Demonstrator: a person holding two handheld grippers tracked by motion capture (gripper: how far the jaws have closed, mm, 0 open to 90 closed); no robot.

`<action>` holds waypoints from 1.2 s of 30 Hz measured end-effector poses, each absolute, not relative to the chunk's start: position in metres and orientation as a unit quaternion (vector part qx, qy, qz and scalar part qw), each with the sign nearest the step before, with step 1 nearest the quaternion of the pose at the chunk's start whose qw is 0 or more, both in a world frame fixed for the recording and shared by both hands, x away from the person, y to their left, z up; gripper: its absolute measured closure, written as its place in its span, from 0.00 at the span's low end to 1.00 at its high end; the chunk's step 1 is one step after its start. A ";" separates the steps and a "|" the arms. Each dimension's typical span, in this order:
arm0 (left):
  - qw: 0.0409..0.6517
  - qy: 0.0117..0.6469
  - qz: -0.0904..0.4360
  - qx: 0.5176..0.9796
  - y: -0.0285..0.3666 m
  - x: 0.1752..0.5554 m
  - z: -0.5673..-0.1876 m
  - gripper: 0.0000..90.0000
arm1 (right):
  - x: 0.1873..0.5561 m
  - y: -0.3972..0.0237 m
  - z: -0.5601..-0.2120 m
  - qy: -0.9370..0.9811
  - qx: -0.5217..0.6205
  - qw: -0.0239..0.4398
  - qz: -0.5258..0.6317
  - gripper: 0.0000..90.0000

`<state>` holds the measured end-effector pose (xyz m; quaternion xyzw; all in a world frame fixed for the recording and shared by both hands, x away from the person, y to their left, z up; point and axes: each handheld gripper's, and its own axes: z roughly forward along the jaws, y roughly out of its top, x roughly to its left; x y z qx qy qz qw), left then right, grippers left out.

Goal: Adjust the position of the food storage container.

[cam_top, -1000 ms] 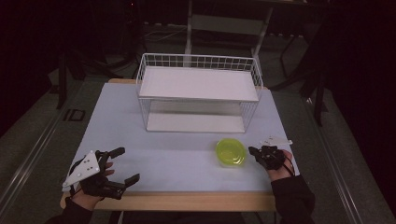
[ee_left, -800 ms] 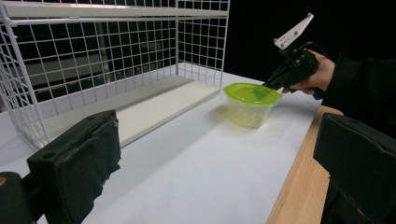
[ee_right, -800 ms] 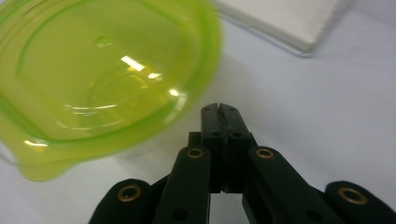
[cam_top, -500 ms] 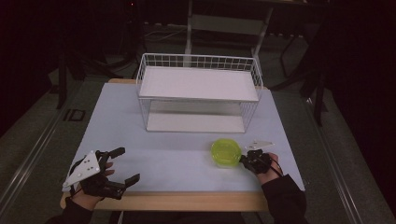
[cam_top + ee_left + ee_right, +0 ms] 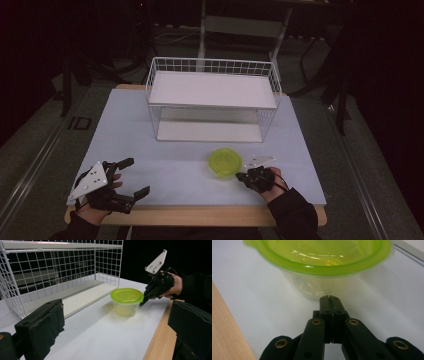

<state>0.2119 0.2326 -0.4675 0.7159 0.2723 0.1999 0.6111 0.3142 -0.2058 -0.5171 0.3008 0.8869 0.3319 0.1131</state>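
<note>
Clear plastic tub (image 5: 224,164) with lime-green lid (image 5: 127,295), lid on, upright on white counter (image 5: 170,165), just in front of wire shelf rack (image 5: 212,100).

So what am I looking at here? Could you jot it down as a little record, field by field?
Surface: white table top with a wooden front edge
Main item: clear tub with a green lid, lid on, standing upright in front of the rack
Rack: white wire shelf rack, both shelves bare
Right gripper: jaws shut, tips pointing at the tub's side just below the lid rim; contact unclear
Left gripper: jaws open, holding nothing, near the table's front left corner
</note>
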 end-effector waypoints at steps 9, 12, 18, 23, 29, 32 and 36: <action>0.611 0.271 0.198 0.717 0.232 0.212 -0.468 0.01 | 0.325 -0.217 -0.515 0.879 0.321 0.141 0.322 1.00; 0.608 0.269 0.200 0.719 0.232 0.212 -0.468 0.01 | 0.336 -0.215 -0.517 0.875 0.333 0.143 0.321 1.00; 0.611 0.272 0.199 0.716 0.233 0.213 -0.468 0.01 | 0.347 -0.204 -0.521 0.876 0.335 0.141 0.318 1.00; 0.611 0.270 0.199 0.717 0.233 0.213 -0.468 0.01 | 0.335 -0.194 -0.521 0.880 0.325 0.122 0.323 1.00; 0.610 0.270 0.199 0.718 0.233 0.212 -0.467 0.01 | 0.322 -0.183 -0.519 0.887 0.304 0.101 0.333 1.00; 0.610 0.270 0.199 0.718 0.233 0.212 -0.468 0.01 | 0.316 -0.175 -0.519 0.891 0.292 0.094 0.335 1.00; 0.609 0.269 0.199 0.720 0.232 0.212 -0.468 0.01 | 0.316 -0.167 -0.520 0.893 0.287 0.092 0.334 1.00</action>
